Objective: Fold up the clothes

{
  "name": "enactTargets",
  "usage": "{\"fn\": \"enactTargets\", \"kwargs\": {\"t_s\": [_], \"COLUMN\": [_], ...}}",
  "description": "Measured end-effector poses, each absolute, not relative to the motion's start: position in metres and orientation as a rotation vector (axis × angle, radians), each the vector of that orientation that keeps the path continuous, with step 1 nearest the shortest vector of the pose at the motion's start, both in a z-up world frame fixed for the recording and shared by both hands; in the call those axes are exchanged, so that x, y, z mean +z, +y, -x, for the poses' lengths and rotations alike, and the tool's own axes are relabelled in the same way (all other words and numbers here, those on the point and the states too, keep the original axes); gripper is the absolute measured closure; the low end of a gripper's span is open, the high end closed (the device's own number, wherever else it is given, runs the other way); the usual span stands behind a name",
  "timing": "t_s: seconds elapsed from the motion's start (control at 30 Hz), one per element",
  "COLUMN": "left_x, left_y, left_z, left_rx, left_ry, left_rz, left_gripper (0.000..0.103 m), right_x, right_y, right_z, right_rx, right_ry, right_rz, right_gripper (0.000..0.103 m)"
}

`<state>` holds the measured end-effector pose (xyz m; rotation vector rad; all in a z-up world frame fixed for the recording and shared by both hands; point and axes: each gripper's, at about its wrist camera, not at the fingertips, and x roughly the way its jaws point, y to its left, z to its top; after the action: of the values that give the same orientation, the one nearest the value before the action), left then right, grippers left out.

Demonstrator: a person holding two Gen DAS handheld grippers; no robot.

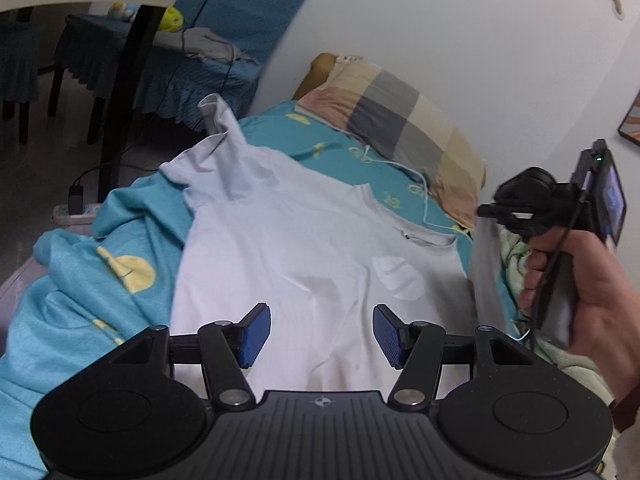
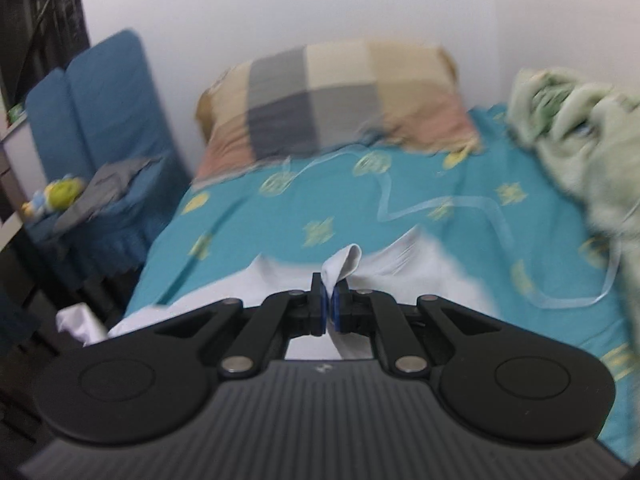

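- A pale white T-shirt (image 1: pixel 304 248) lies spread across the middle of the left wrist view, on a teal bedsheet (image 1: pixel 132 216) printed with yellow shapes.
- The left gripper (image 1: pixel 321 336) sits at the bottom centre of that view, above the shirt's lower part. Its blue-padded jaws stand wide apart with nothing between them.
- At the right edge of the same view, the person's right hand (image 1: pixel 592 292) holds the right gripper (image 1: pixel 490 211), whose tip pinches one side of the shirt, so the cloth hangs down in a strip beneath it.
- In the right wrist view, which is blurred, the right gripper (image 2: pixel 329 307) has its jaws closed tight on a fold of the white shirt (image 2: pixel 340 266), just below the frame's centre.
- A checked pillow (image 1: pixel 404 128) in beige, grey and pink rests against the white wall in the upper middle of the frame.
- A thin pale cord (image 2: pixel 444 206) loops across the sheet right of centre.
- A crumpled green blanket (image 2: pixel 584 152) fills the right edge.
- A blue-covered chair (image 1: pixel 224 32) stands at the upper left, with grey cloth (image 1: pixel 200 44) on its seat.
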<state>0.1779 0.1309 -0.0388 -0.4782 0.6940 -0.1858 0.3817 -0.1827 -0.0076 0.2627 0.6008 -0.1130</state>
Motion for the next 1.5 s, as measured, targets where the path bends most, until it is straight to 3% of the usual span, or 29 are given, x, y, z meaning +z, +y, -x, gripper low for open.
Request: {"fn": "enactTargets", "kwargs": {"t_s": [0.13,0.2,0.27,0.33,0.67,0.87,1.2,1.5], "left_x": [-0.052,-0.059,-0.063,-0.063,-0.054,-0.046,-0.025,-0.028], "left_y": [0.146,0.148,0.148,0.144,0.120,0.102,0.048,-0.075], "left_z": [-0.188,-0.192,-0.196,-0.196,-0.178,-0.148,-0.123,-0.184], "left_rx": [-0.171,-0.170,-0.184,-0.199,-0.301,-0.368,-0.373,-0.411], "left_ry": [0.710,0.733,0.746,0.741,0.723,0.729,0.665,0.617], "left_rz": [0.494,0.510,0.520,0.509,0.468,0.396,0.247,0.072], "left_gripper": [0.044,0.044,0.044,0.044,0.043,0.043,0.043,0.043], "right_x": [-0.039,-0.045,-0.042,-0.033,0.033,0.025,0.001,-0.014], "right_y": [-0.170,-0.169,-0.171,-0.175,-0.228,-0.263,-0.291,-0.335], "right_z": [-0.387,-0.383,-0.370,-0.351,-0.177,-0.090,-0.068,-0.067], "right_rx": [-0.025,0.018,0.057,0.090,0.067,-0.024,-0.114,-0.191], "right_ry": [0.666,0.702,0.703,0.686,0.637,0.636,0.606,0.568], "right_rz": [-0.335,-0.353,-0.353,-0.347,-0.340,-0.383,-0.430,-0.588], "right_gripper": [0.093,0.086,0.044,0.034,0.035,0.035,0.035,0.035]}}
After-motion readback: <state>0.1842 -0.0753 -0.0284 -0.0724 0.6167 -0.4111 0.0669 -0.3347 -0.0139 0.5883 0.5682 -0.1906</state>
